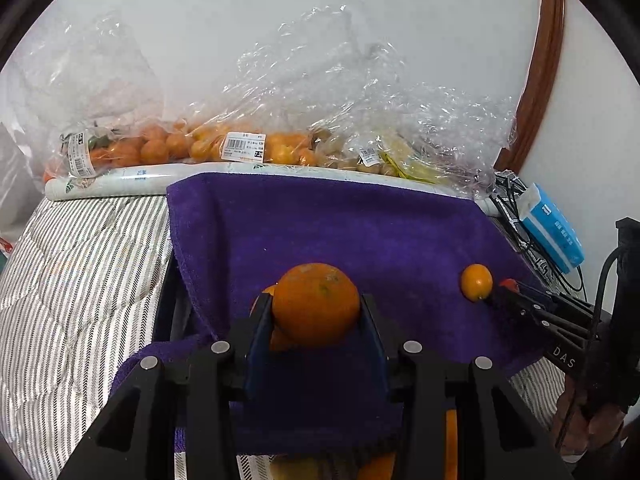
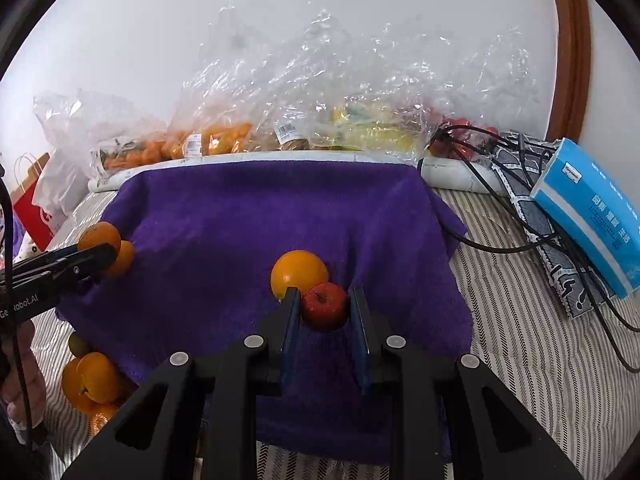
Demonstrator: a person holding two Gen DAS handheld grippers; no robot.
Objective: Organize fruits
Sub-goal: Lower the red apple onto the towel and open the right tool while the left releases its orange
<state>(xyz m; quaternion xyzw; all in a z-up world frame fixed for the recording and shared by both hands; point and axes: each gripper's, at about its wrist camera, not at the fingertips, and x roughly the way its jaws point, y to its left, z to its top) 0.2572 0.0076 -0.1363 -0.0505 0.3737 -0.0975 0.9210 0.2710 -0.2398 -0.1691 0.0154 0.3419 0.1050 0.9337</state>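
So both grippers are busy here. The left gripper (image 1: pixel 316 312) is clamped on a big orange (image 1: pixel 316 304), one blue pad on each side of it, held just above the purple towel (image 1: pixel 320 220). There's a second orange (image 1: pixel 265 294) peeking out right behind its left finger, touching or nearly touching the held one, hard to say which.

The right gripper (image 2: pixel 325 306) is clamped on a small red apple (image 2: pixel 324 306), pads pressed on both sides. The apple sits right against a yellow-orange citrus (image 2: pixel 298 274) that rests on the towel just behind it; they look like they're touching. In the left wrist view that same citrus (image 1: pixel 476 282) shows up off to the right with the tip of the right gripper next to it.

The towel is draped over something boxy on a bed with a grey striped quilt (image 2: pixel 520 340). Down at the left foot of the towel, in the right wrist view, there's a little heap of more oranges (image 2: pixel 94 378) on the quilt.

Along the back, against the white wall, a row of clear plastic bags (image 1: pixel 280 120) with price labels: small orange fruit (image 1: pixel 160 146) on the left, brownish and yellowish stuff further right, can't really tell what. A long white roll (image 1: pixel 132 180) lies in front of the bags. On the right there's a blue tissue pack (image 2: pixel 592 216) and some black cables (image 2: pixel 500 236) running across the quilt. A hand (image 2: pixel 24 380) holding the left gripper shows at the left edge of the right wrist view.
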